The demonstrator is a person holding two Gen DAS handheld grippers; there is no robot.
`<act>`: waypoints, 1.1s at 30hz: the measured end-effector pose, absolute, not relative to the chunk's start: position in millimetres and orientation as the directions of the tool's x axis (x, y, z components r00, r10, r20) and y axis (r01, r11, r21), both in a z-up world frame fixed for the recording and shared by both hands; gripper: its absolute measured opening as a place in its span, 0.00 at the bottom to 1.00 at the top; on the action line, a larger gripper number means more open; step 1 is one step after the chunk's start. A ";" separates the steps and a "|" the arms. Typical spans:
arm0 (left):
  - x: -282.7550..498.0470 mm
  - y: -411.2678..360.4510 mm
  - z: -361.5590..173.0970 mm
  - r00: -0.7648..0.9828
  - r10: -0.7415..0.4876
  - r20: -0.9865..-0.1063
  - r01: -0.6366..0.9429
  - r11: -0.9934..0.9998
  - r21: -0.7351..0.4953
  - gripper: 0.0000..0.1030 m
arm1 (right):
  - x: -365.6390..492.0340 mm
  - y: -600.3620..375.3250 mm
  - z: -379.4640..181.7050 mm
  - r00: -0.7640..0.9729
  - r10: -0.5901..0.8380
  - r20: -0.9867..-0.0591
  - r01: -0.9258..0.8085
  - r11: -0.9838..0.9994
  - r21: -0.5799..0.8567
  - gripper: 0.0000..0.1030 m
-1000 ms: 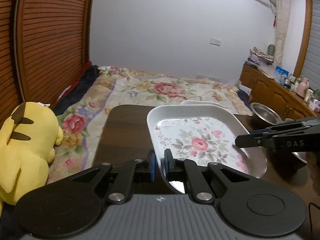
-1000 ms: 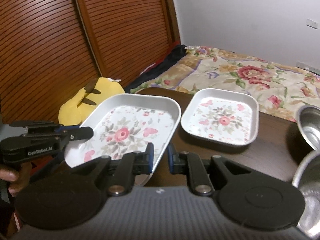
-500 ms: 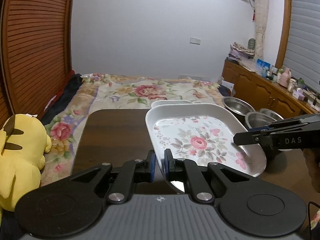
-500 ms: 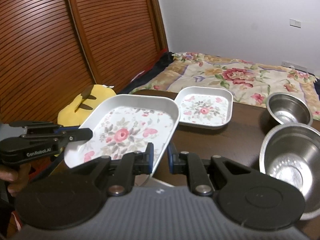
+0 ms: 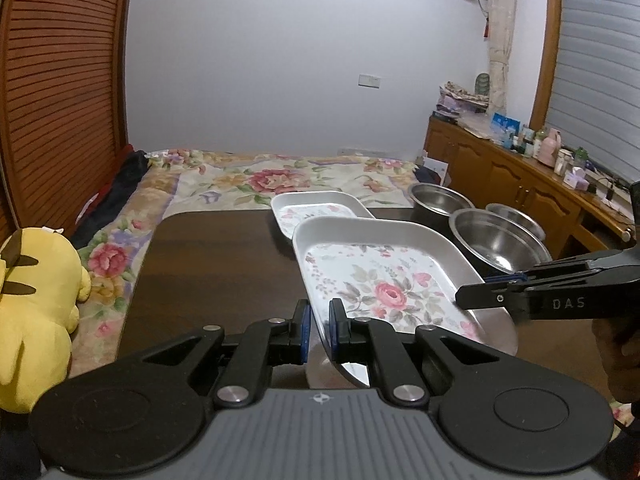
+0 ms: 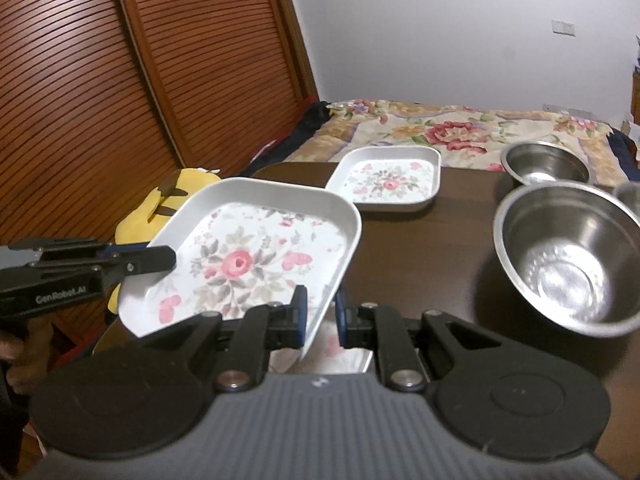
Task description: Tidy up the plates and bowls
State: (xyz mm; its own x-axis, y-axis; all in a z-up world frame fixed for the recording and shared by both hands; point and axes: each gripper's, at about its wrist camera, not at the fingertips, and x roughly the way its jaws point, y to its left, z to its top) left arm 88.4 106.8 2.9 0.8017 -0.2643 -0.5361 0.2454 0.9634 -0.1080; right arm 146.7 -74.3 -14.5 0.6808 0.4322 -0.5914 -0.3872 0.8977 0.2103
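A large floral plate point(image 5: 380, 276) point(image 6: 248, 248) hangs tilted above the dark table point(image 5: 220, 260). My left gripper point(image 5: 318, 320) is shut on its near rim. My right gripper point(image 6: 322, 312) is shut on the opposite rim and shows in the left wrist view as the right gripper point(image 5: 476, 294). The left gripper point(image 6: 160, 258) shows at the plate's left edge in the right wrist view. A small floral plate point(image 5: 316, 208) point(image 6: 390, 178) lies at the table's far side. To its right stand three steel bowls: a large bowl point(image 6: 568, 256) point(image 5: 496, 244), a smaller bowl point(image 6: 546, 164) point(image 5: 438, 200) and a third bowl point(image 5: 518, 218).
A yellow plush toy point(image 5: 36, 304) lies left of the table, against the slatted wooden doors point(image 6: 120, 80). A bed with a floral cover point(image 5: 280, 180) lies beyond the table. A wooden sideboard point(image 5: 520, 184) with small items runs along the right wall. A patch of floral surface point(image 6: 348, 350) shows under the held plate.
Both grippers, still clamped on the large plate, have drawn back from the small plate and swung right. The steel bowls have come fully into view.
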 end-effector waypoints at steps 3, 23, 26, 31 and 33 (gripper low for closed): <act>82.6 104.3 -0.9 0.796 -0.286 -0.534 0.250 0.958 -0.141 0.11 | 142.1 -80.1 -20.1 0.682 0.425 -0.596 -0.371 0.902 0.220 0.16; 66.3 93.0 -45.2 0.741 -0.271 -0.614 0.248 0.961 -0.125 0.11 | 113.0 -83.9 -58.1 0.705 0.406 -0.581 -0.327 0.914 0.242 0.16; 66.2 92.7 -46.6 0.743 -0.265 -0.615 0.247 0.962 -0.116 0.11 | 110.6 -82.3 -61.5 0.710 0.400 -0.580 -0.323 0.916 0.237 0.16; 66.3 89.8 -50.8 0.741 -0.252 -0.622 0.246 0.964 -0.097 0.11 | 111.0 -78.8 -65.7 0.721 0.385 -0.576 -0.316 0.923 0.221 0.16; 66.9 89.4 -54.1 0.736 -0.250 -0.629 0.245 0.965 -0.097 0.11 | 111.0 -77.4 -66.6 0.726 0.377 -0.575 -0.315 0.926 0.208 0.16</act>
State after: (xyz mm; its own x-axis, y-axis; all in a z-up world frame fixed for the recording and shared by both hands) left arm 66.9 89.4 -54.1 0.7362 -0.2502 -0.6289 0.2451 0.9646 -0.0969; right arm 111.0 -77.4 -66.6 0.7262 0.3765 -0.5752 -0.3152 0.9259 0.2082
